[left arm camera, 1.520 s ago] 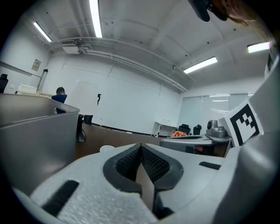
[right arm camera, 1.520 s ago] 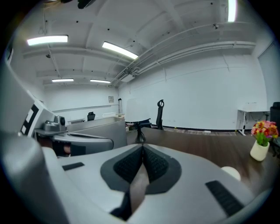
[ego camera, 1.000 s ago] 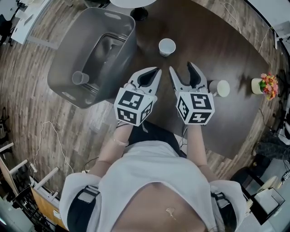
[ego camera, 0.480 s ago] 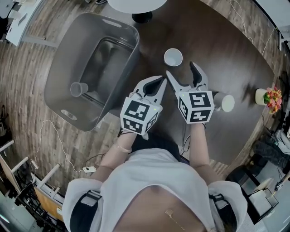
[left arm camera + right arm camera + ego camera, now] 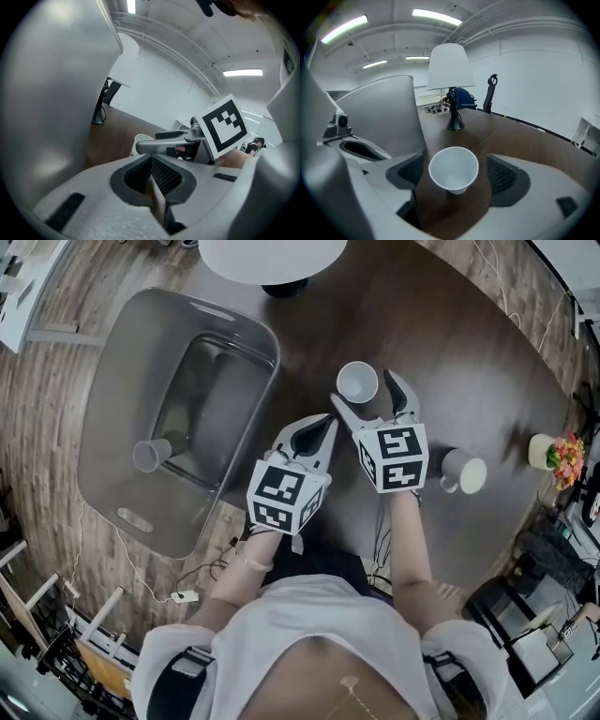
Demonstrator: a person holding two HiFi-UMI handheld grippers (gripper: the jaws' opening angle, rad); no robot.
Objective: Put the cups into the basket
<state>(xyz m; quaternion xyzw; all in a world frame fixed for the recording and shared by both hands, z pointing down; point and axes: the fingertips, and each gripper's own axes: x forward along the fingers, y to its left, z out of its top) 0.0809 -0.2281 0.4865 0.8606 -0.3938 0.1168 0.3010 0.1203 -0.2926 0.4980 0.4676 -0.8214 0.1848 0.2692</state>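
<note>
An upright white paper cup (image 5: 357, 382) (image 5: 453, 169) stands on the dark table between the fingers of my right gripper (image 5: 367, 395) (image 5: 454, 177). Its jaws are opening, and the pads stand off the cup on both sides. A second cup (image 5: 462, 471) lies on its side to the right. A third cup (image 5: 150, 454) lies inside the grey basket (image 5: 112, 381), which stands on the floor to the left. My left gripper (image 5: 322, 426) (image 5: 152, 177) is shut and empty, just left of the right one, near the basket's wall (image 5: 51, 93).
A lamp with a white shade (image 5: 449, 65) and black base (image 5: 454, 124) stands on the table beyond the cup. A small pot of flowers (image 5: 553, 448) sits at the table's right edge. A cable (image 5: 178, 594) trails on the wooden floor below the basket.
My right gripper has moved forward to the upright cup and its jaws have spread around it. The left gripper stays shut beside it.
</note>
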